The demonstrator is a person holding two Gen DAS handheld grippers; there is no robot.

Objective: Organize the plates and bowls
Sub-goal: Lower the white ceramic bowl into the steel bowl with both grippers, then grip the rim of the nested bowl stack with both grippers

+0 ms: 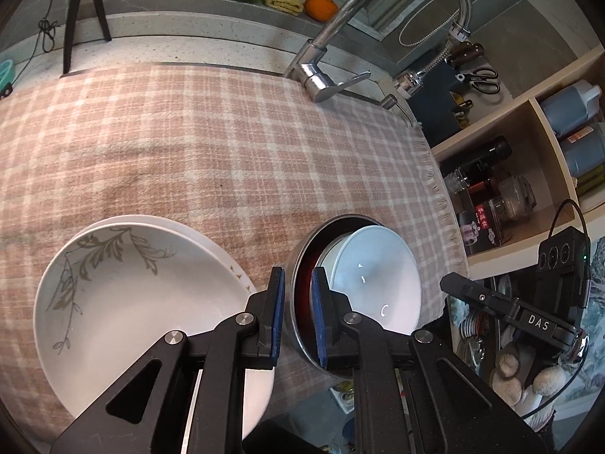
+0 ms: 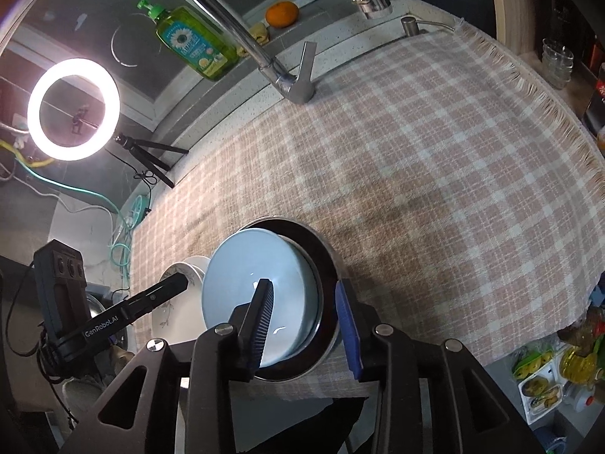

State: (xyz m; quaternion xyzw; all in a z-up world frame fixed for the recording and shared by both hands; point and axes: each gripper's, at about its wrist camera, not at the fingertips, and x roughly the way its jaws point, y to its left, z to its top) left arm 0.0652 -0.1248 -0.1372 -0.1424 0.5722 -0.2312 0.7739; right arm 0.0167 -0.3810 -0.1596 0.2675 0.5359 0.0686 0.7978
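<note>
Two stacked white plates with a leaf pattern (image 1: pixel 143 302) lie on the checked cloth at the near left; they also show in the right wrist view (image 2: pixel 181 302). A pale blue bowl (image 1: pixel 378 280) sits tilted inside a steel bowl with a dark inside (image 1: pixel 298 325), near the cloth's front edge. My left gripper (image 1: pixel 298 317) straddles the steel bowl's left rim with a narrow gap between the jaws. My right gripper (image 2: pixel 306 325) is open around the near rims of the blue bowl (image 2: pixel 261 295) and the steel bowl (image 2: pixel 321 253).
A checked cloth (image 1: pixel 227 143) covers the counter. A tap (image 1: pixel 321 75) stands at the back, with a soap bottle (image 2: pixel 193 41) and an orange (image 2: pixel 281 13) on the ledge. A ring light (image 2: pixel 73 108) is at the left. Shelves with bottles (image 1: pixel 529 174) are at the right.
</note>
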